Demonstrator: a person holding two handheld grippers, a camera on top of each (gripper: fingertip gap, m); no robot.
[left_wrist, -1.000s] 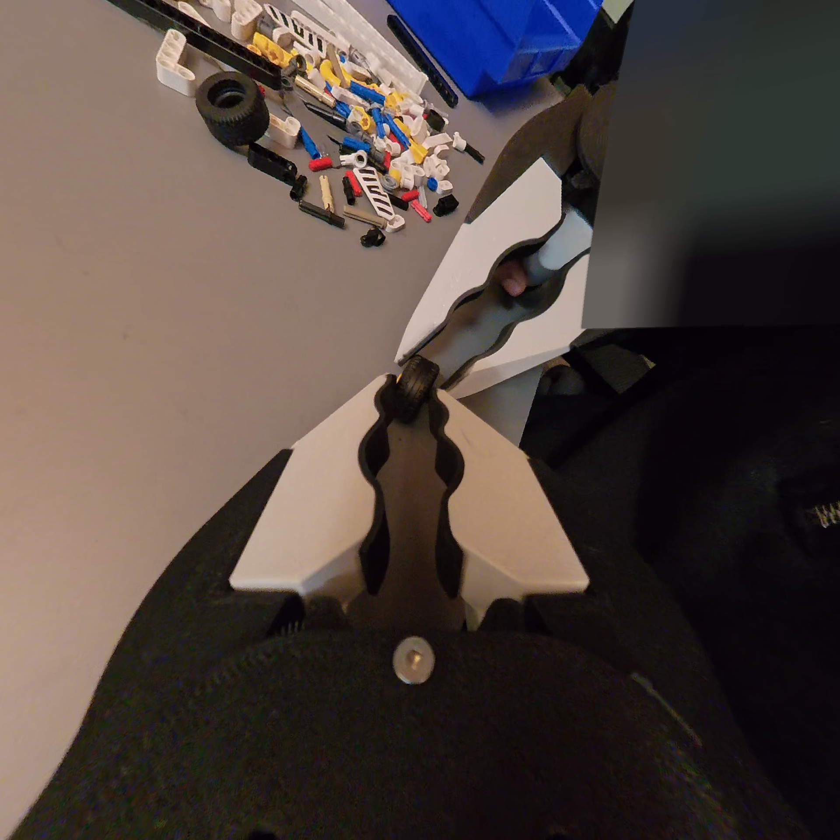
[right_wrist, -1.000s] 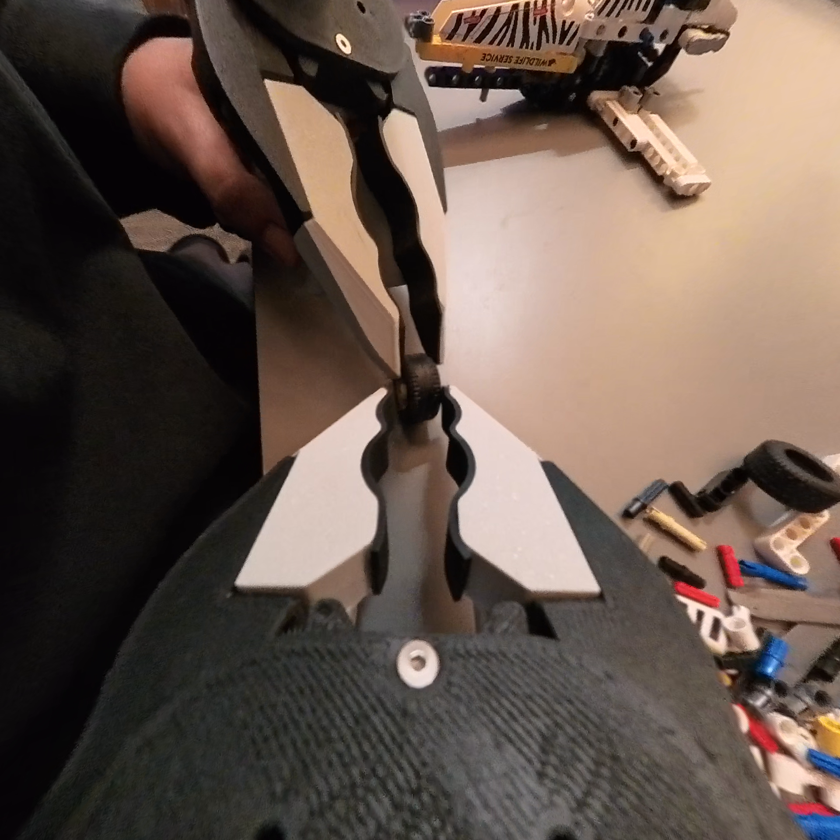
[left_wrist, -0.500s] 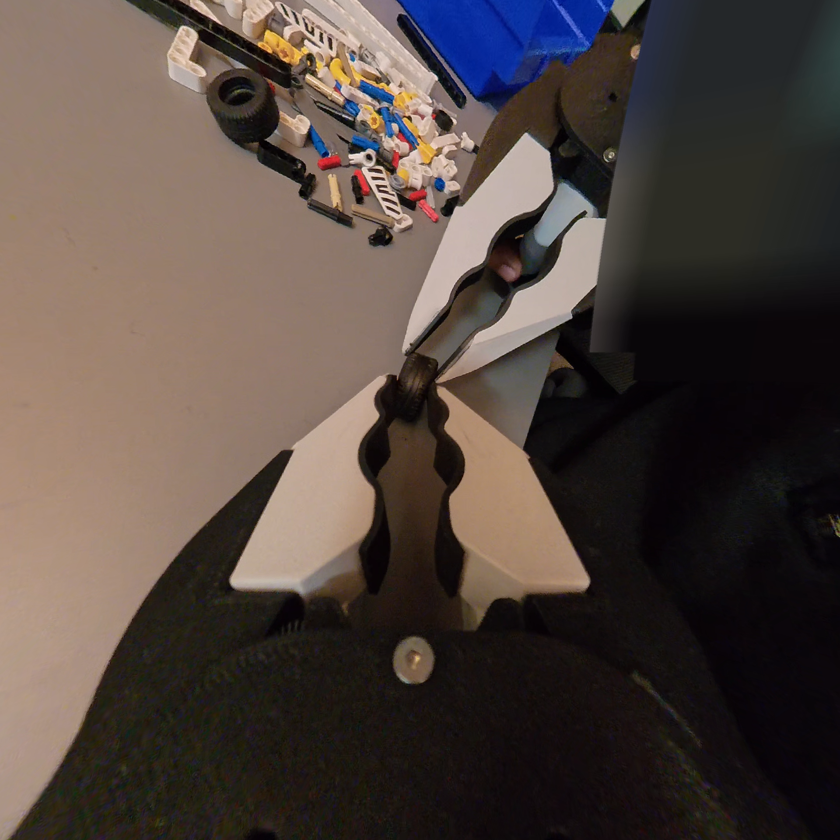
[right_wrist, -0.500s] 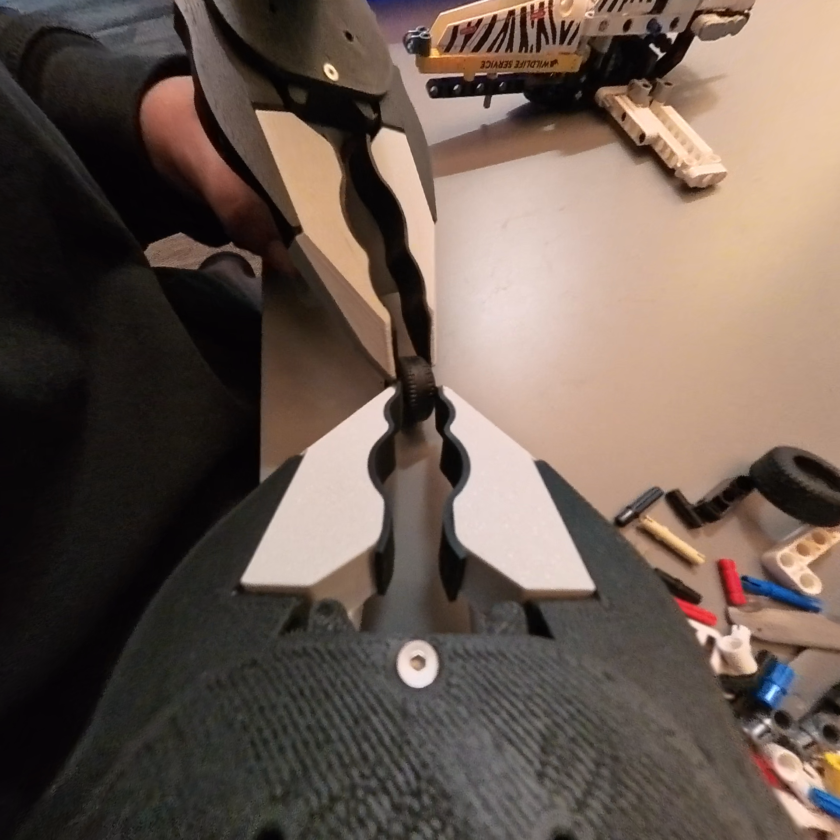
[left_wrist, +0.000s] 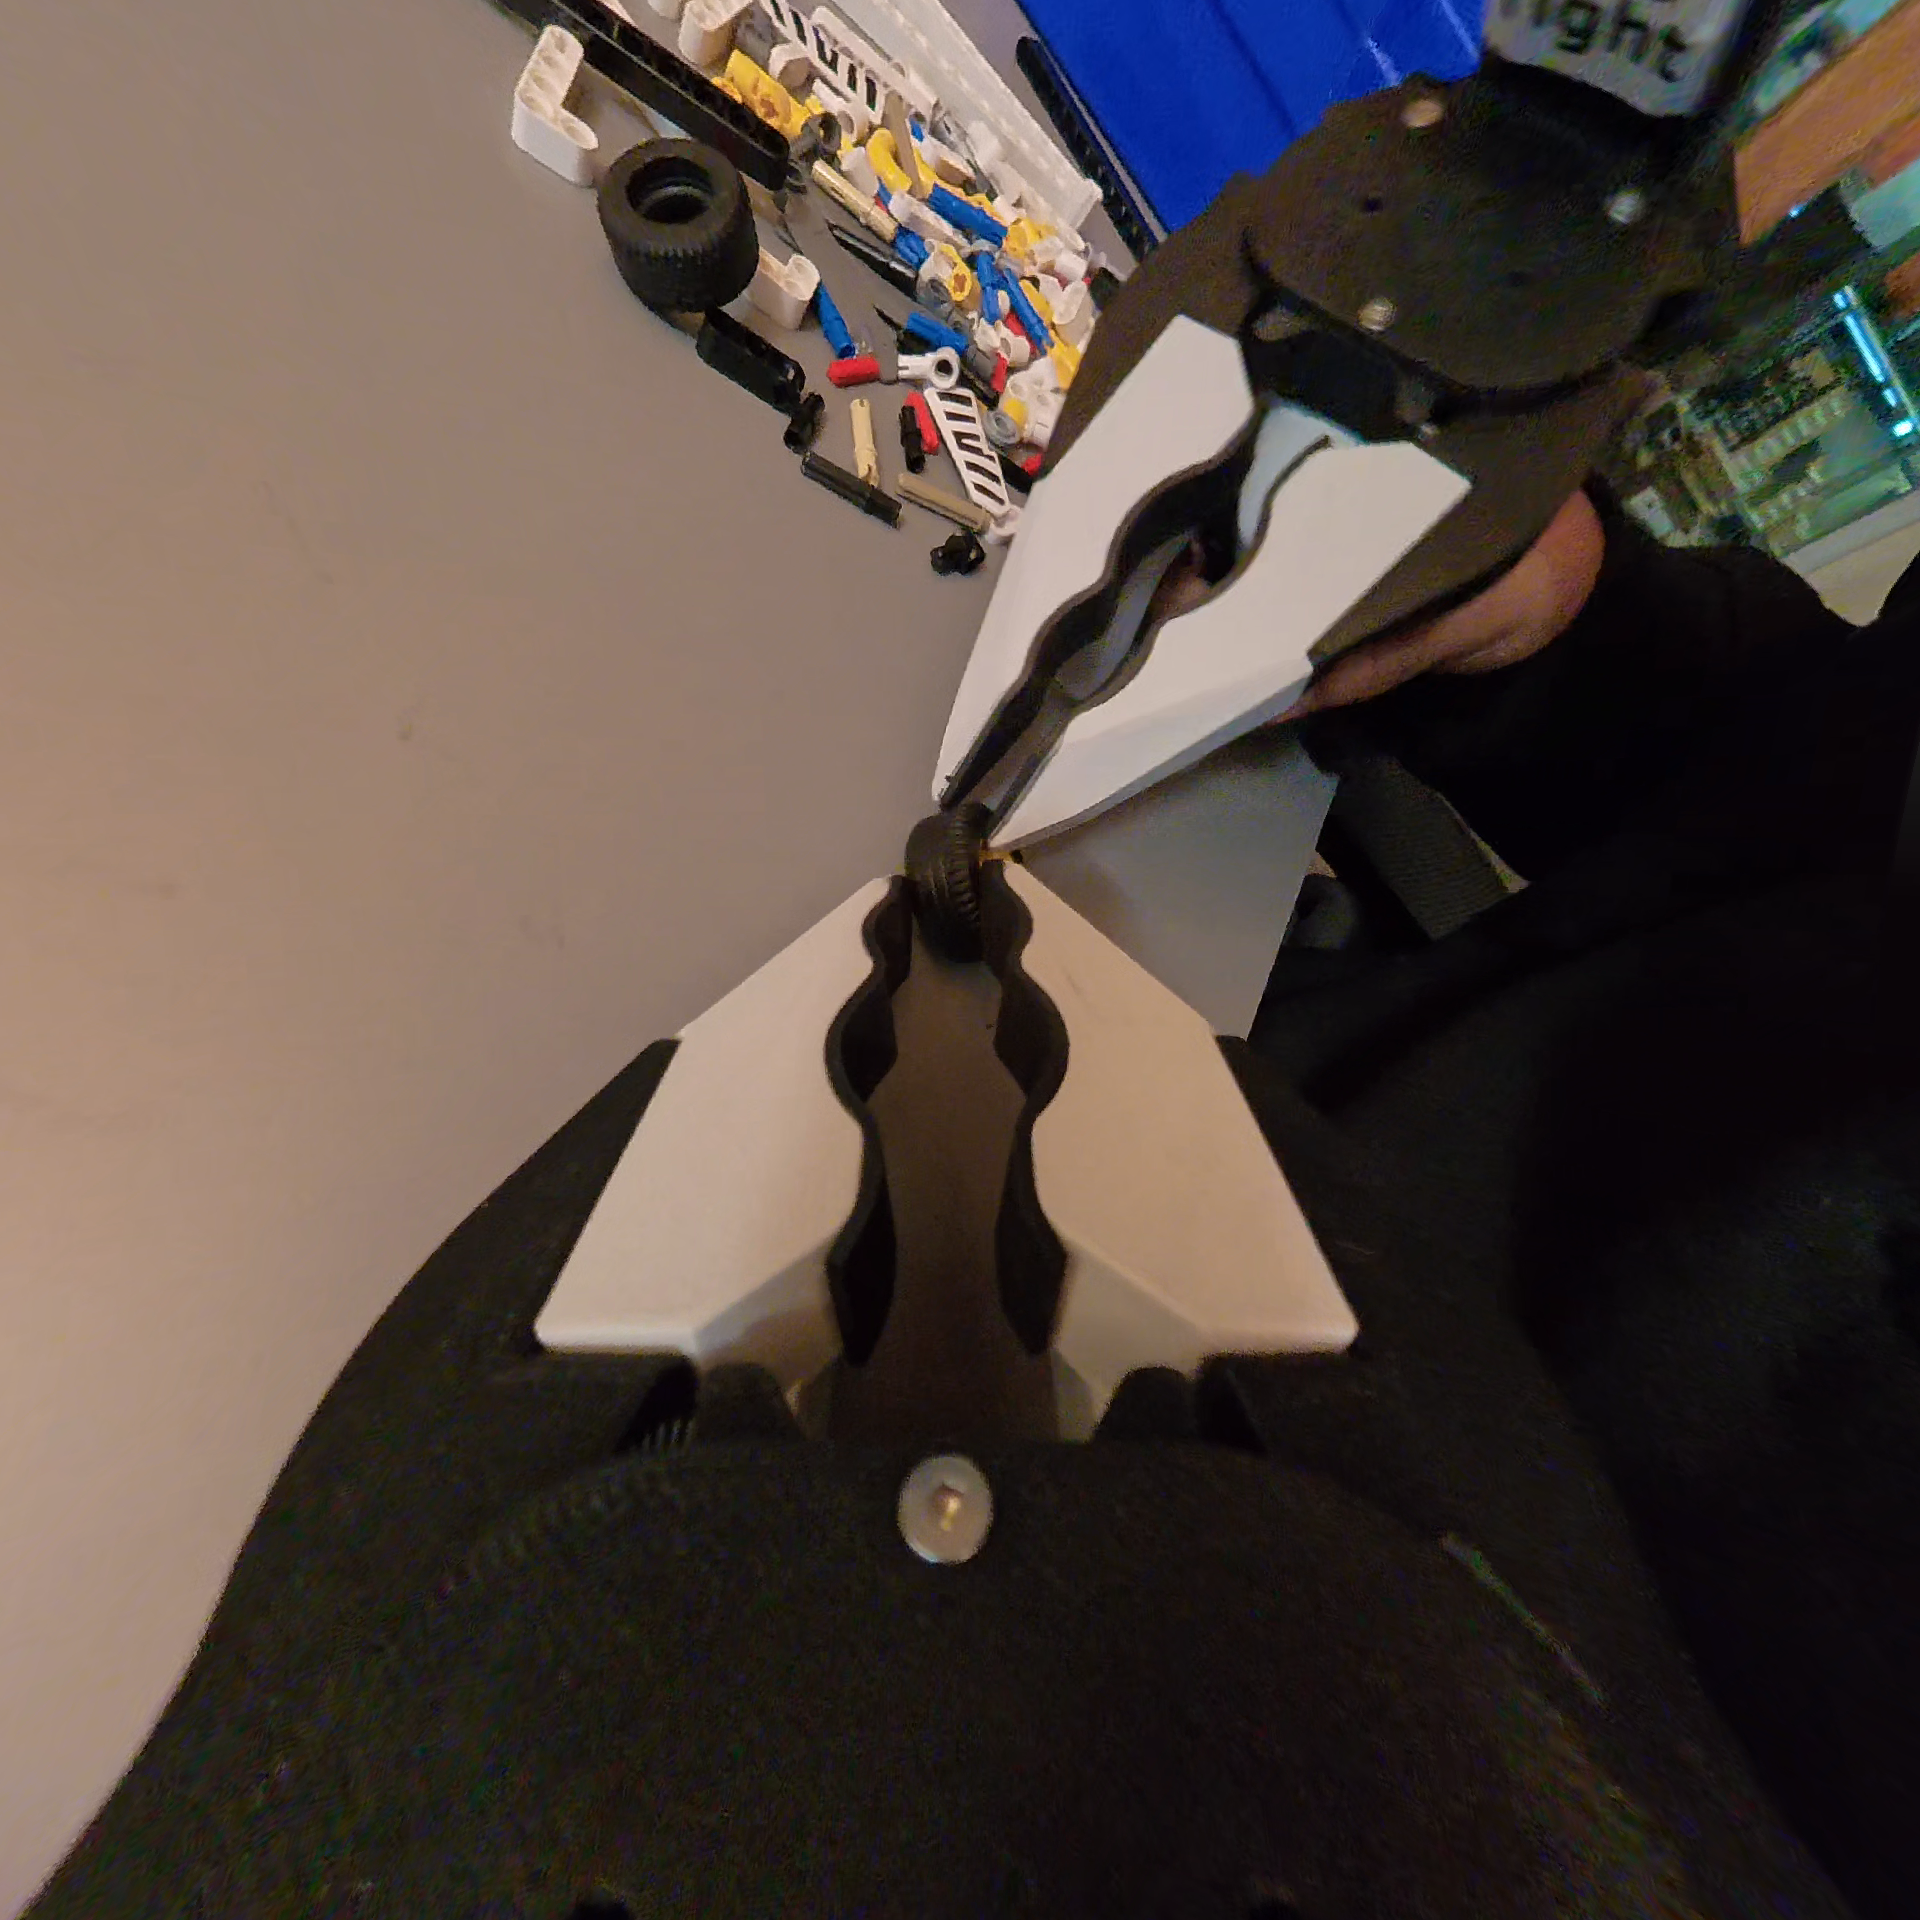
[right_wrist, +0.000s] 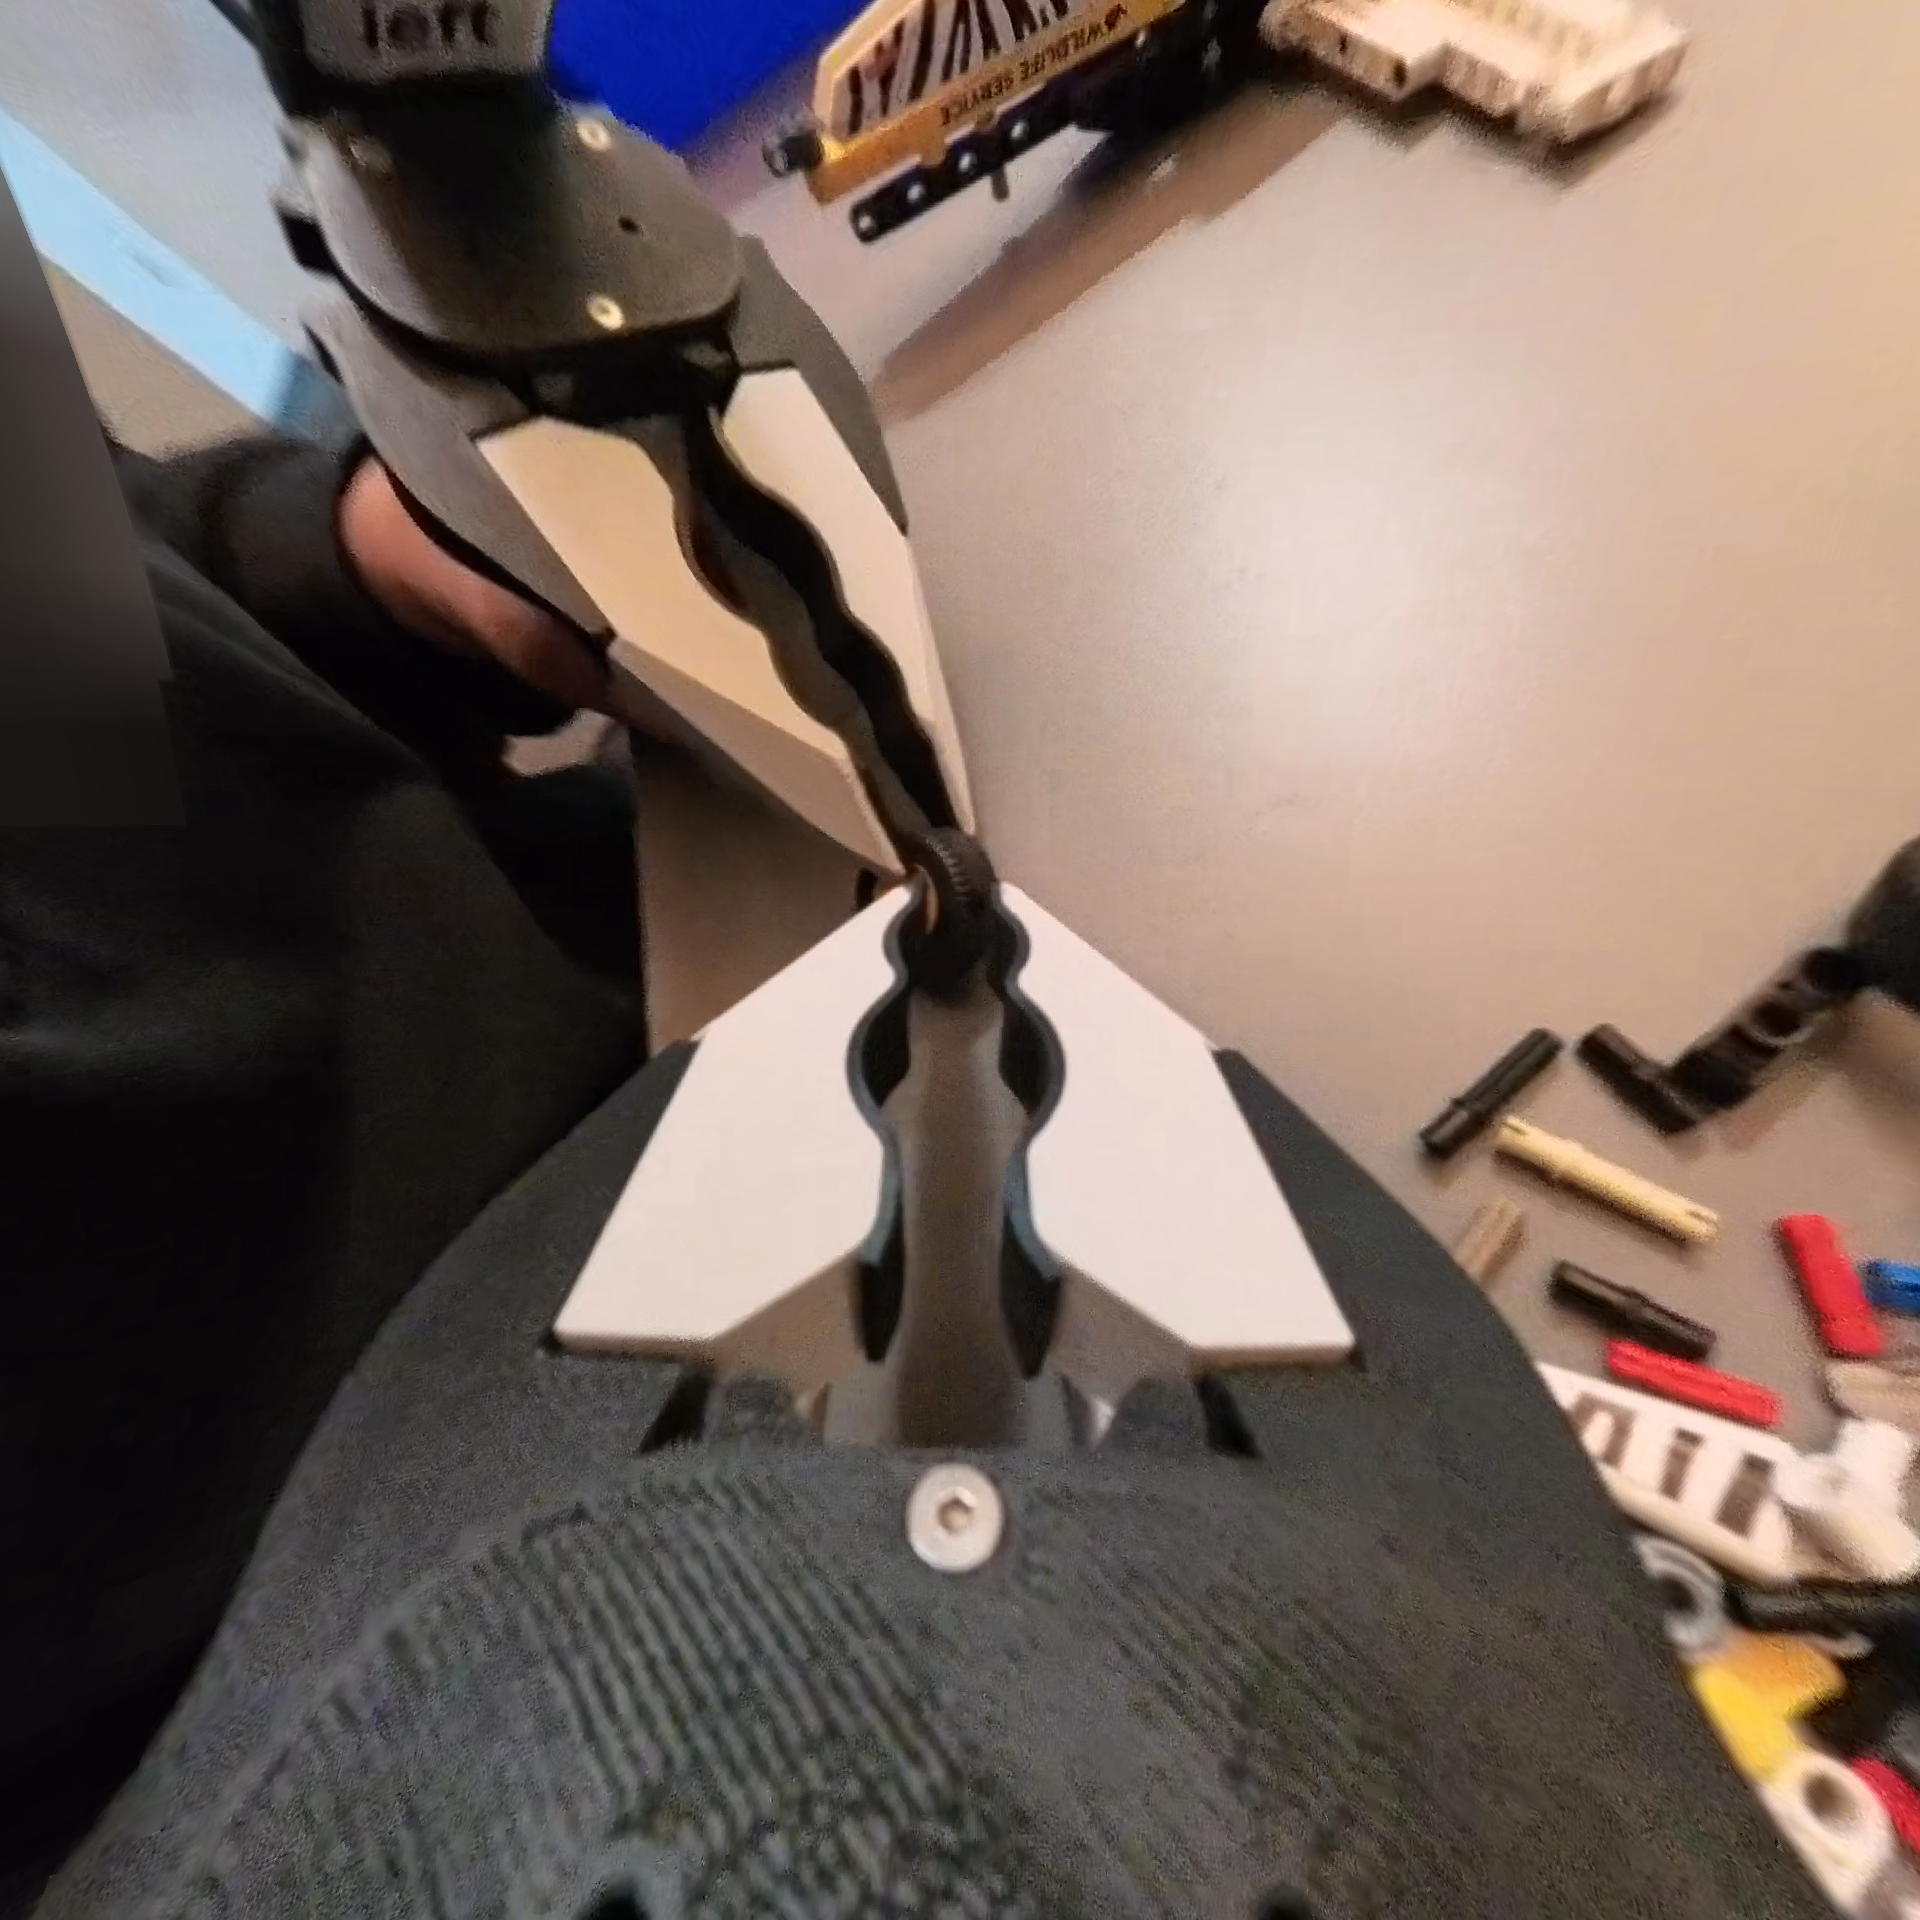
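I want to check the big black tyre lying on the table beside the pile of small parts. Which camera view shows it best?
The left wrist view: the big black tyre lies whole and sharp there, its hollow hub open to the camera, beside the pile of small parts. The right wrist view catches only a blurred dark part at its right edge.

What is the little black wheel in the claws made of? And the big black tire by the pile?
The little black wheel looks like matte rubber: fine ribbed tread around its edge. A yellowish hub, probably plastic, peeks out. The big black tire also looks like dull rubber, with chunky tread and a hollow middle.
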